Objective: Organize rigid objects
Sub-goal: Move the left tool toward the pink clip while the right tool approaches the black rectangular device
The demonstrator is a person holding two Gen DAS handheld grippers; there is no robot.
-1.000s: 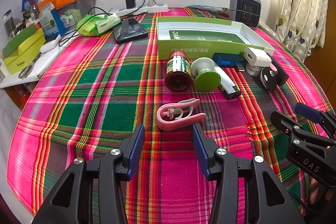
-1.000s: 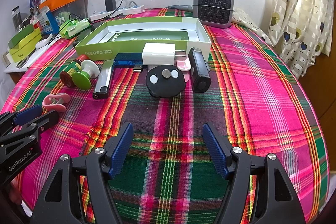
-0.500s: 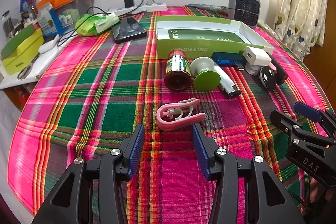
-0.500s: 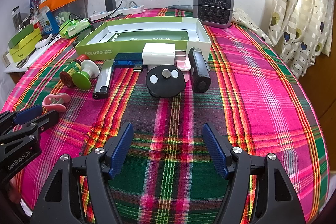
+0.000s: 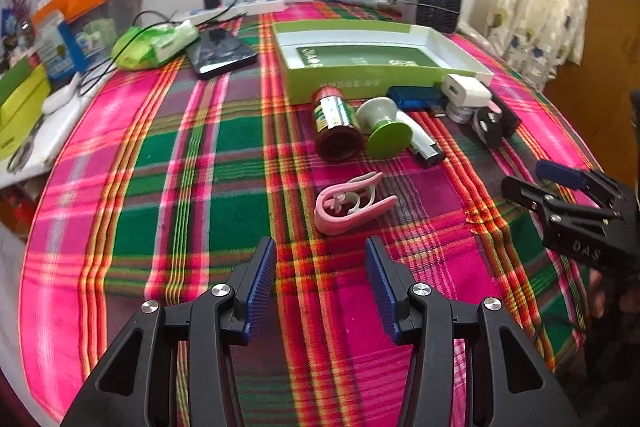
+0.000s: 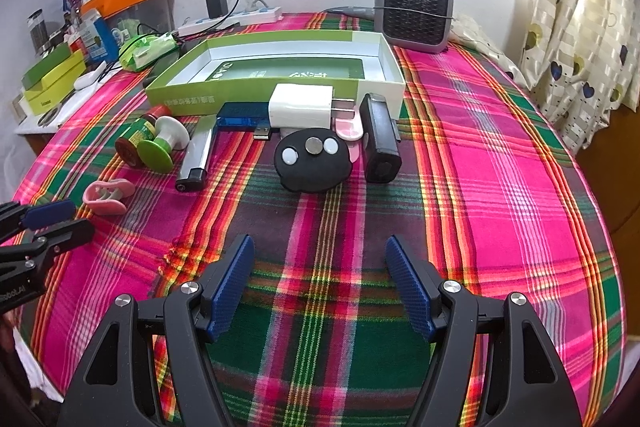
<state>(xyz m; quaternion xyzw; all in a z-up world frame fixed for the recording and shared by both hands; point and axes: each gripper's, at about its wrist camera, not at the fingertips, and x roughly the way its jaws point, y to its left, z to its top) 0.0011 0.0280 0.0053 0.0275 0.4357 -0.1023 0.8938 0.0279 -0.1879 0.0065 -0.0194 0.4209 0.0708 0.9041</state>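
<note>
Pink clip [image 5: 352, 205] now sits farther ahead of left tool [image 5: 320, 269].

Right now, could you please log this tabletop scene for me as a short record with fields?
surface: plaid tablecloth
container: green box, open, nothing loose inside
items in front of box: brown bottle, green-based stand, white charger, black round device, black rectangular device
nearest left claw: pink clip
left claw: open, holding nothing
right claw: open, holding nothing
</note>
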